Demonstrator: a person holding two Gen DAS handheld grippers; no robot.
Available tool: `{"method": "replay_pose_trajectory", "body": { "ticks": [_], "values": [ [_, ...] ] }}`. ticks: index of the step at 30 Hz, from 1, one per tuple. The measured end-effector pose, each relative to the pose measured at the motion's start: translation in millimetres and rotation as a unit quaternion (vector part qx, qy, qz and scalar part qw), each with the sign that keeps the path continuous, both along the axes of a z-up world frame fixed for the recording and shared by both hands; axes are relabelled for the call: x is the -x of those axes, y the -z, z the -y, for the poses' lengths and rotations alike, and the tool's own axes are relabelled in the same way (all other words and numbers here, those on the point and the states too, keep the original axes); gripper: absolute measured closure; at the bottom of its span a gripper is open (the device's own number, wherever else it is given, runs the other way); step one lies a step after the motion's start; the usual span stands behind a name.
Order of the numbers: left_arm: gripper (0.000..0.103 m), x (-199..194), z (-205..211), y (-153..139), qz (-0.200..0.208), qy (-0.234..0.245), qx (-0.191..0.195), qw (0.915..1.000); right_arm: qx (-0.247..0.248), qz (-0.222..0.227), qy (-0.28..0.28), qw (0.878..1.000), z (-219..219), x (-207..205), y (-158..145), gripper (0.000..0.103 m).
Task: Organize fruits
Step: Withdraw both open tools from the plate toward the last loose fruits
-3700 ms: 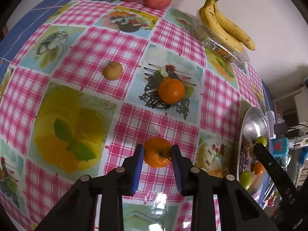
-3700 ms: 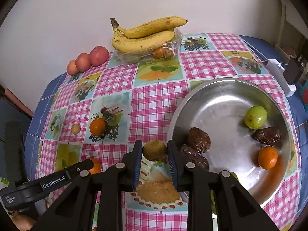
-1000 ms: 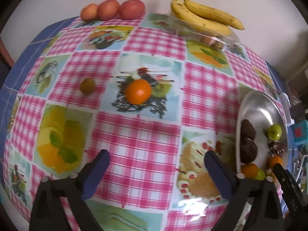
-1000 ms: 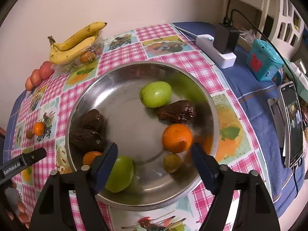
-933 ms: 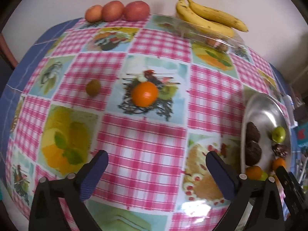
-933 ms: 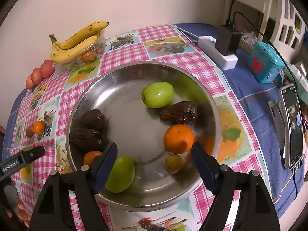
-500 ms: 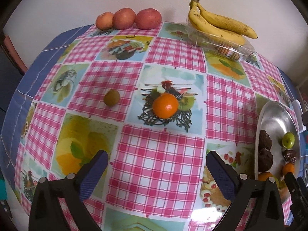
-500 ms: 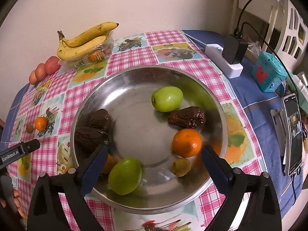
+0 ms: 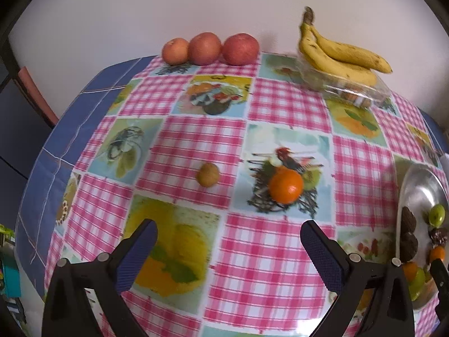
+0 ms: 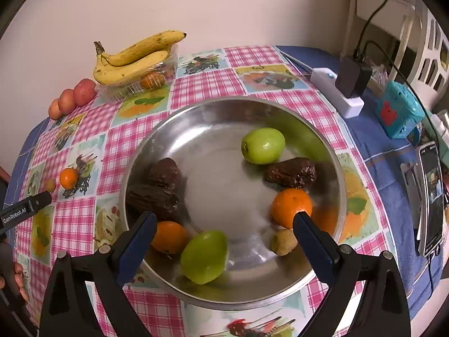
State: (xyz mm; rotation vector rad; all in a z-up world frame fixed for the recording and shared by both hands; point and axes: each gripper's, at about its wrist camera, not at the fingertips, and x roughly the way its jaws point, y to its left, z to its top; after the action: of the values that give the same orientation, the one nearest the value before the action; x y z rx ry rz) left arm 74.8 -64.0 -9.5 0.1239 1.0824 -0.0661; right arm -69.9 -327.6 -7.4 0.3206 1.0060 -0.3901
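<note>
left gripper [image 9: 227, 248] hangs over the checked tablecloth [image 9: 190, 146] with its jaws spread wide and nothing between them. the loose orange [image 9: 286, 186] sits on the cloth ahead of it and a touch to the right, well left of the steel bowl [image 10: 179, 120], and the small brown fruit [image 9: 207, 174] lies further left again, apart from the orange.

over on the other side, the right gripper [image 10: 224, 234] hovers above the near rim of that bowl, jaws wide too, empty. inside the bowl: two green fruits [image 10: 263, 145], two oranges [image 10: 291, 204], three dark wrinkled fruits [image 10: 290, 172] and one small brown one [image 10: 283, 242].

the step in hand looks like the left side going for the orange. to do it well, centre the open jaws so one finger [image 9: 137, 248] passes each side of it, come down low enough to grip around its widest part, and close gently; it's round and will roll if one finger nudges it first. then carry it towards a bare patch of the bowl, away from the right gripper. apples [image 9: 210, 48] and bananas [image 9: 339, 53] stay far beyond the bowl by the wall.
</note>
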Motion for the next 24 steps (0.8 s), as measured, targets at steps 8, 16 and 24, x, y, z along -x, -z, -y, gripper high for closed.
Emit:
{"method": "replay_pose_trajectory", "body": {
  "ticks": [8, 16, 24],
  "values": [
    [0.0, -17, -33, -3, 0.02, -0.021, 0.024, 0.9993, 0.011, -0.003, -0.022, 1.0, -22, -15, -7, 0.005],
    [0.0, -36, -76, -11, 0.055, -0.049, 0.065, 0.9951, -0.009, 0.034, -0.051, 0.998, -54, -51, -28, 0.006],
    [0.001, -61, -114, 13, -0.019, -0.078, 0.17, 0.9822, -0.048, 0.046, -0.11, 0.992, -110, -112, -24, 0.008]
  ]
}}
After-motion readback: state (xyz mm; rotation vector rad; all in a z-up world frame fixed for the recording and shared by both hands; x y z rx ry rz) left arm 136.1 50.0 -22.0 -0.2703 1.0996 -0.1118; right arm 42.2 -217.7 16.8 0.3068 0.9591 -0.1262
